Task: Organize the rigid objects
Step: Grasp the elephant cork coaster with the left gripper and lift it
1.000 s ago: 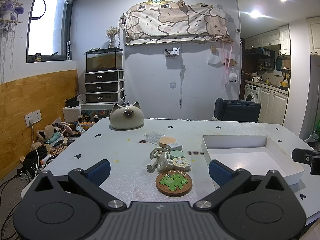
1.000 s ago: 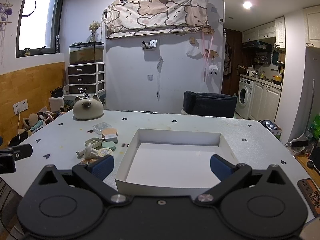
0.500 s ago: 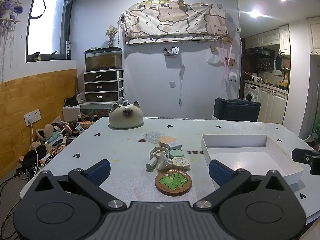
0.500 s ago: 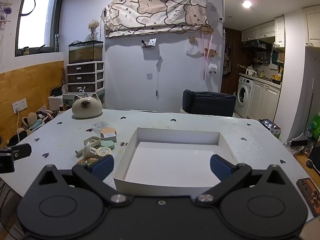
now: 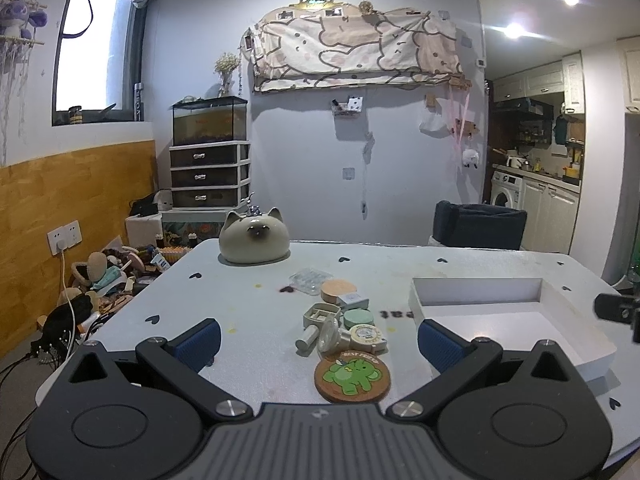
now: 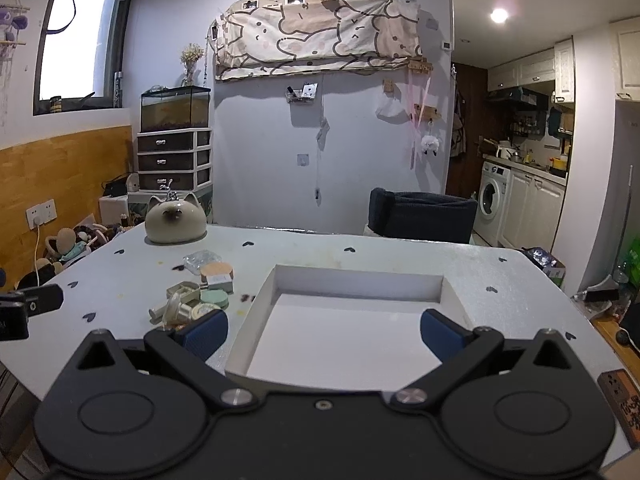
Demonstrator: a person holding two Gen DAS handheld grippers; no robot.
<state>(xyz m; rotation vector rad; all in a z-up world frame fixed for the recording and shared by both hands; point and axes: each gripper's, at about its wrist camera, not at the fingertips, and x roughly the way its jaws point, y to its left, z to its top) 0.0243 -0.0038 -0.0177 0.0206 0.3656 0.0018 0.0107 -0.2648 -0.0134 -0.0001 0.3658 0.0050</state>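
A cluster of small rigid objects lies mid-table: a round wooden coaster with a green elephant (image 5: 352, 376), a round tin (image 5: 365, 334), a green disc (image 5: 358, 317), a tan disc (image 5: 338, 288), a small white box (image 5: 352, 301) and a clear case (image 5: 310, 279). An empty white tray (image 5: 476, 290) sits to their right; it also shows in the right wrist view (image 6: 276, 276). My left gripper (image 5: 319, 344) is open, just short of the coaster. My right gripper (image 6: 323, 330) is open over the tray's near edge. The cluster shows in the right wrist view (image 6: 200, 292).
A cat-shaped ceramic pot (image 5: 254, 242) stands at the table's far left. A dark chair (image 5: 478, 226) stands behind the table. Toys and cables lie on the floor at the left (image 5: 92, 280). The right gripper's body (image 5: 618, 308) shows at the table's right edge.
Both grippers have shifted only slightly; the views have drifted a little. Nothing was grasped or moved on the table.
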